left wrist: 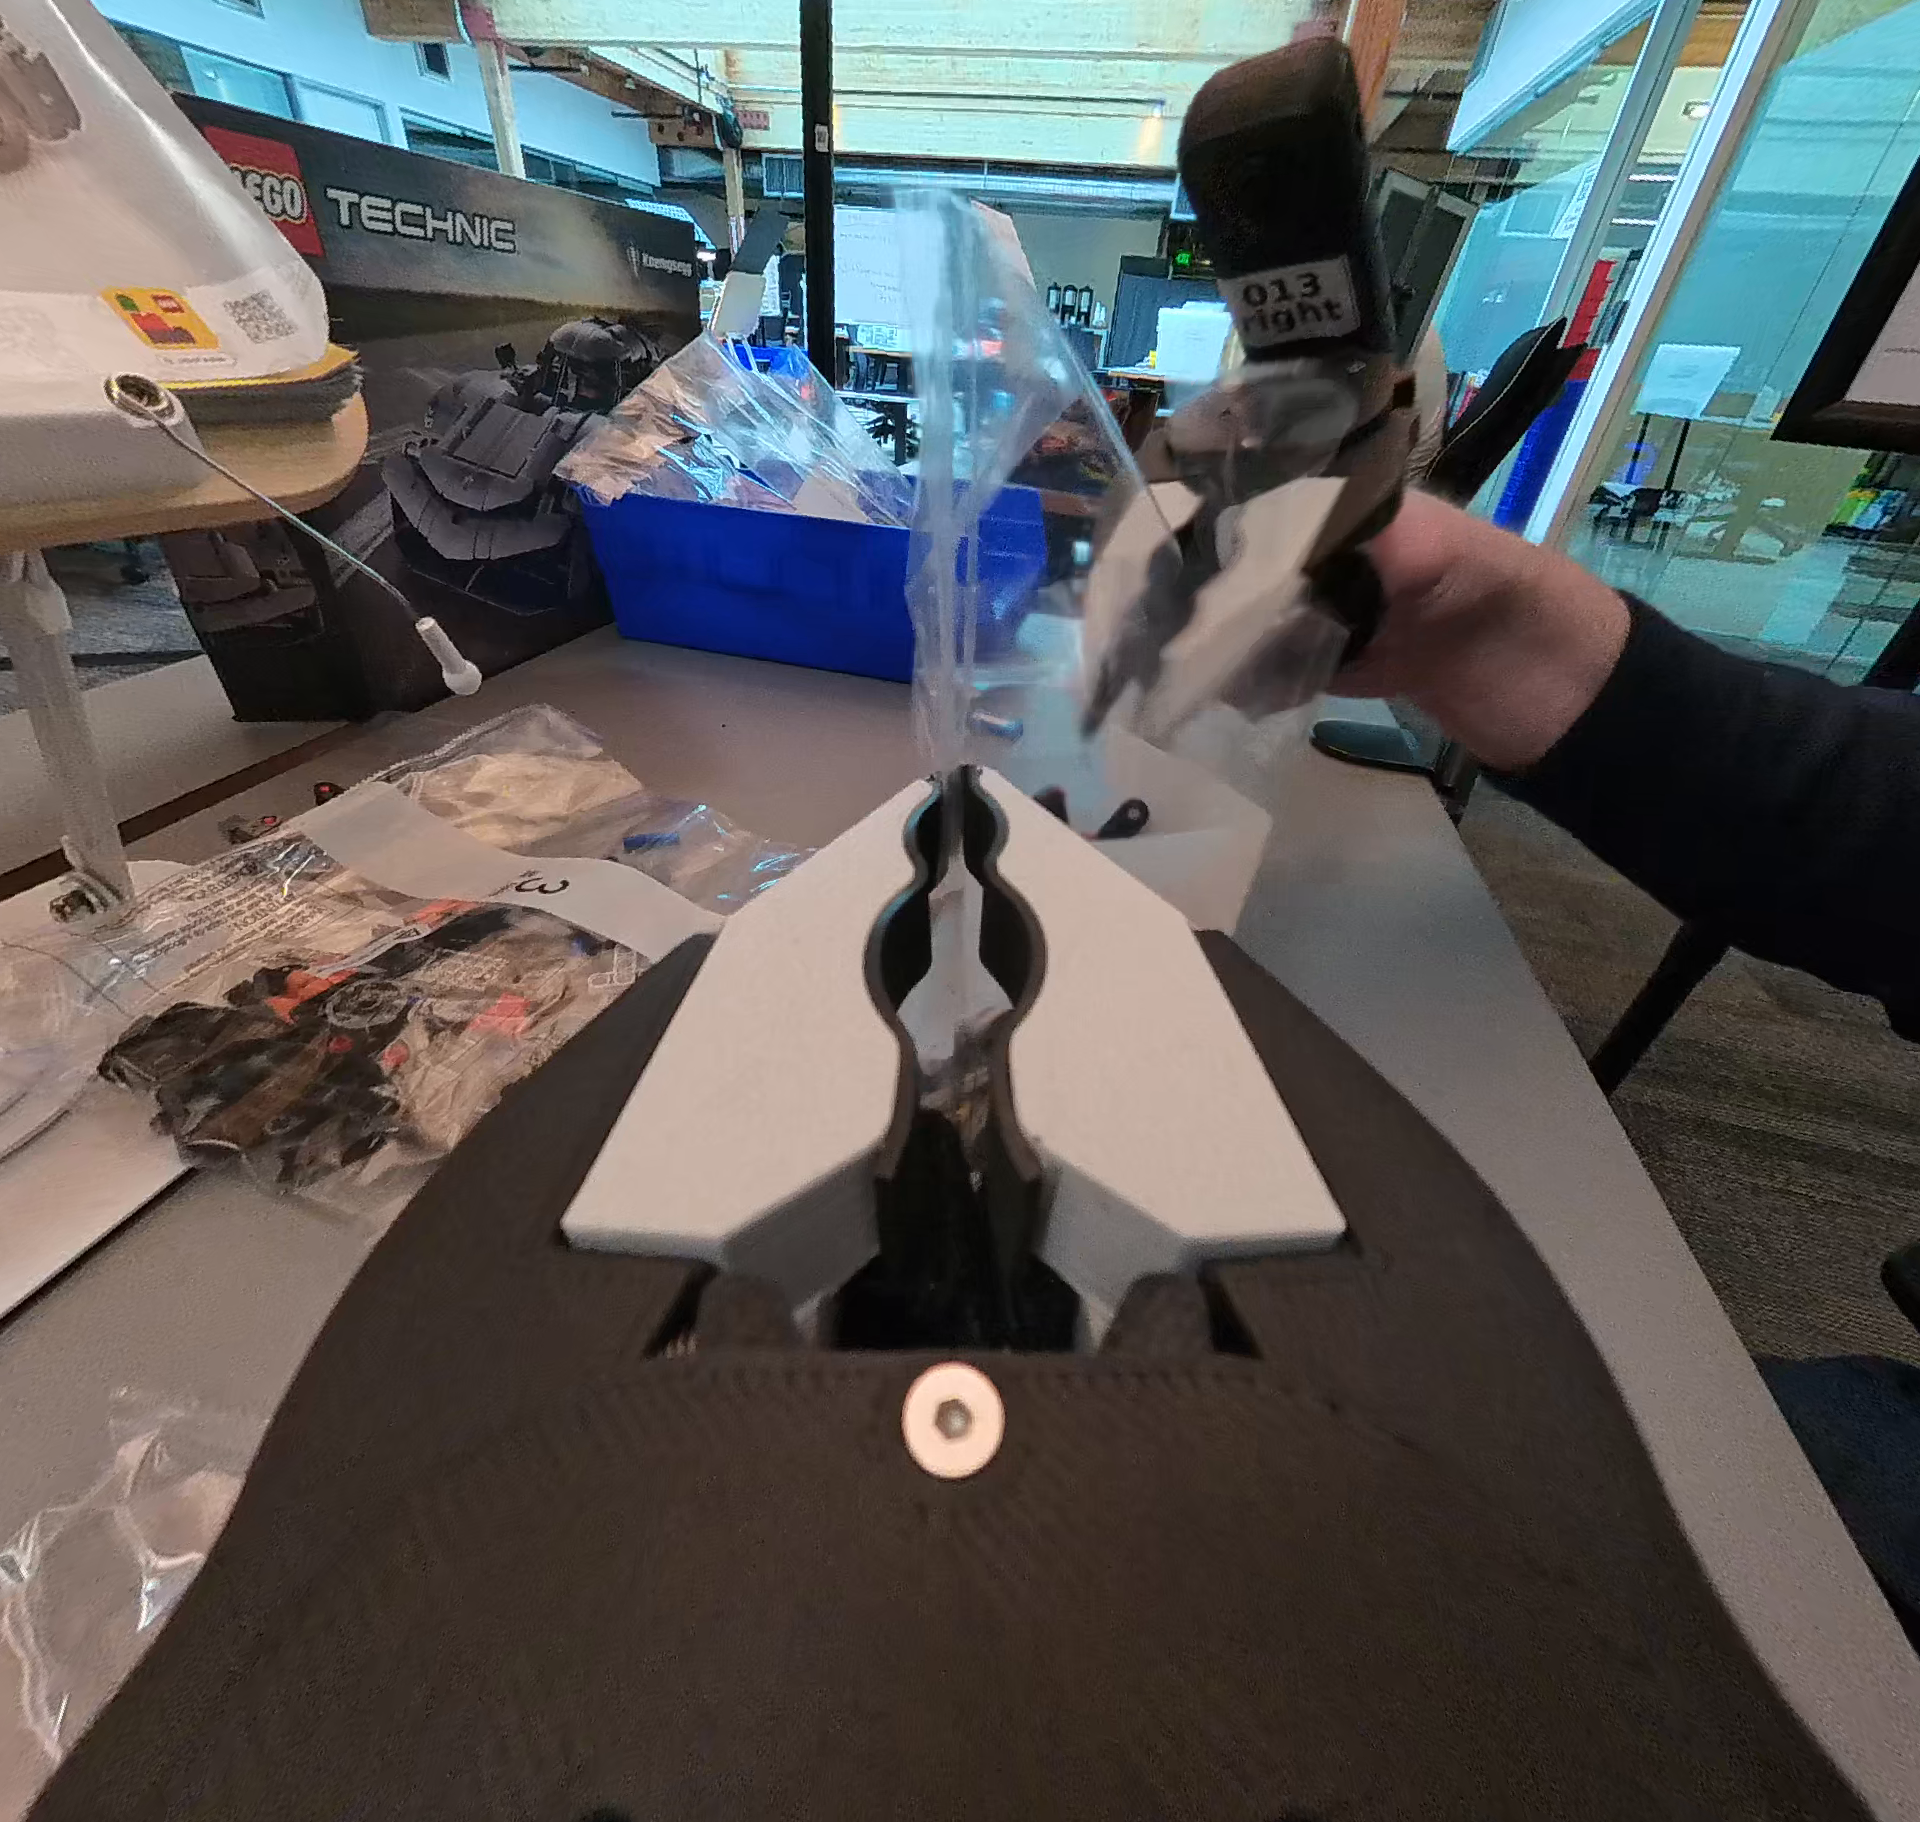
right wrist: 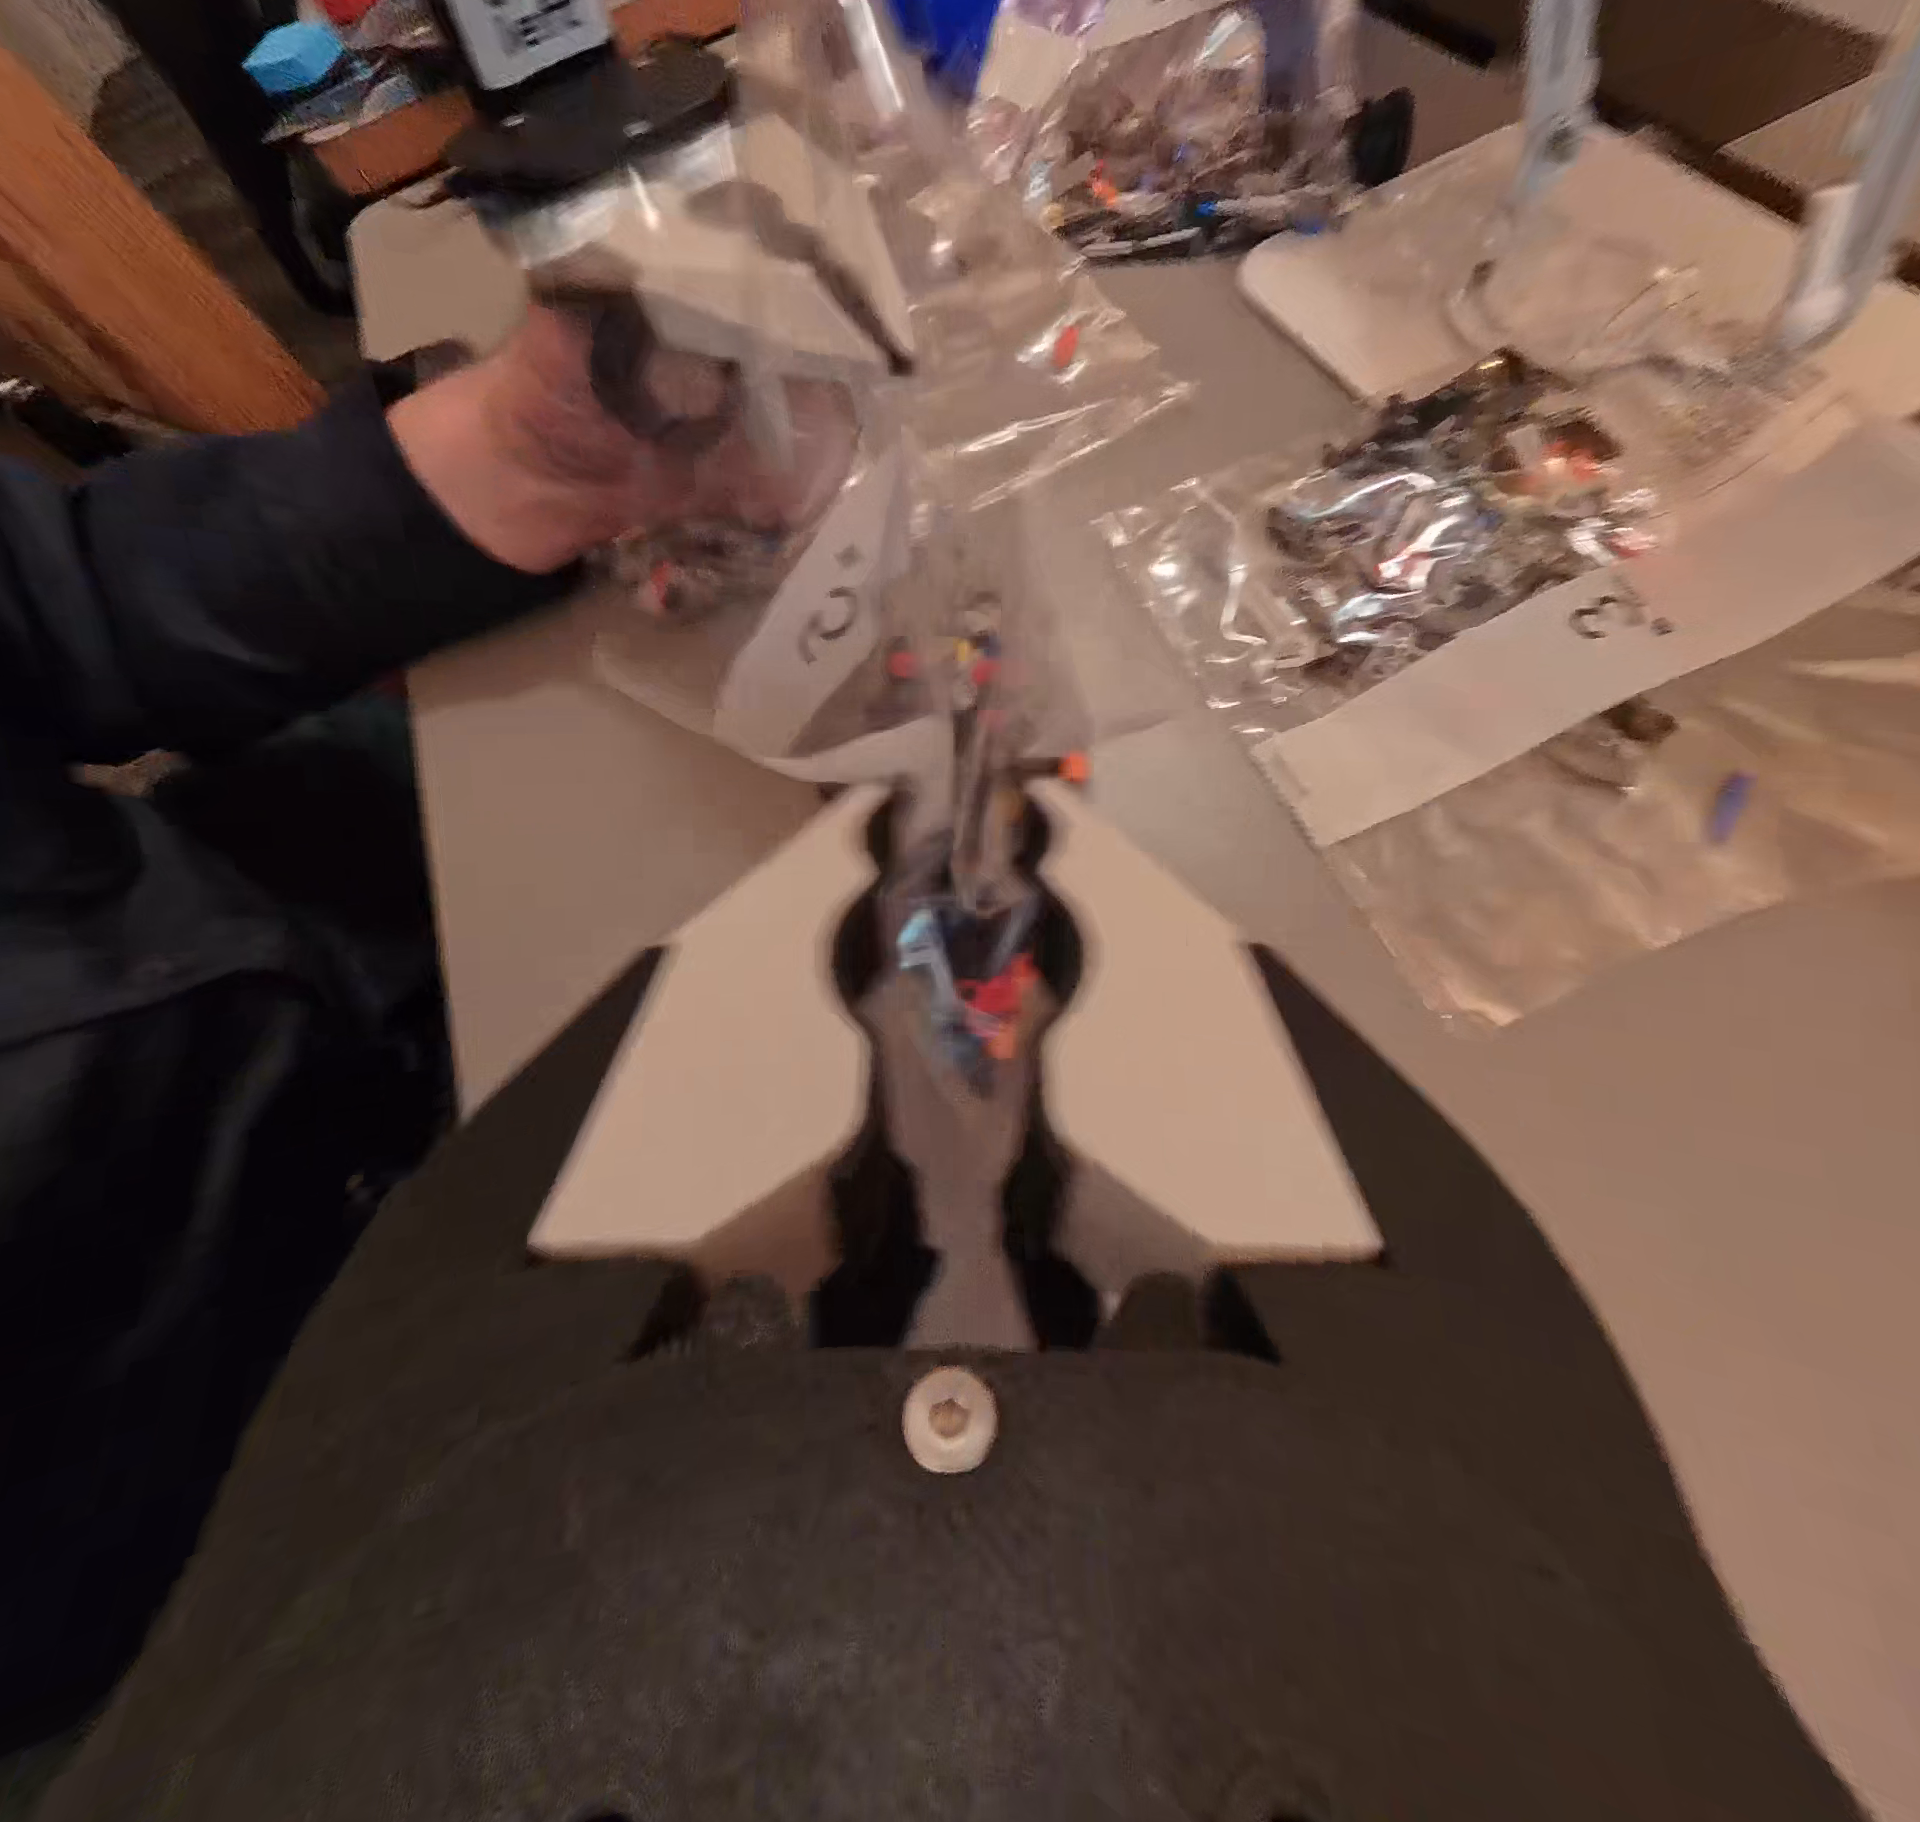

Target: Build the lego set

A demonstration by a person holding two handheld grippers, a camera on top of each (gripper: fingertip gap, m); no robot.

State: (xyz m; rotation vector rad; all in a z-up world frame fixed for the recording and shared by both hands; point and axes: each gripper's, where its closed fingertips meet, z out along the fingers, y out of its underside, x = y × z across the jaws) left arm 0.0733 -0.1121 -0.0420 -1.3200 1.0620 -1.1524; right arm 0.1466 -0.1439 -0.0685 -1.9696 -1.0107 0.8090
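Grey table (left wrist: 1351, 941), open workshop behind. Left gripper (left wrist: 954, 785) pinches clear bag (left wrist: 966, 484) by its edge; right gripper (right wrist: 961, 816) clamps the bag's other part, pieces inside. Sealed bags (left wrist: 301, 1024) left; box (left wrist: 468, 338) and blue bin (left wrist: 769, 588) far. Judgement: still unpacking, nothing assembled.

both grippers (left wrist: 954, 785) (right wrist: 961, 806) clamped; raised

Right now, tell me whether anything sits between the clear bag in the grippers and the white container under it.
Nothing visible does. The clear bag, pinched by the left gripper and the right gripper, hangs above the white container, whose open top shows only a few dark pieces.
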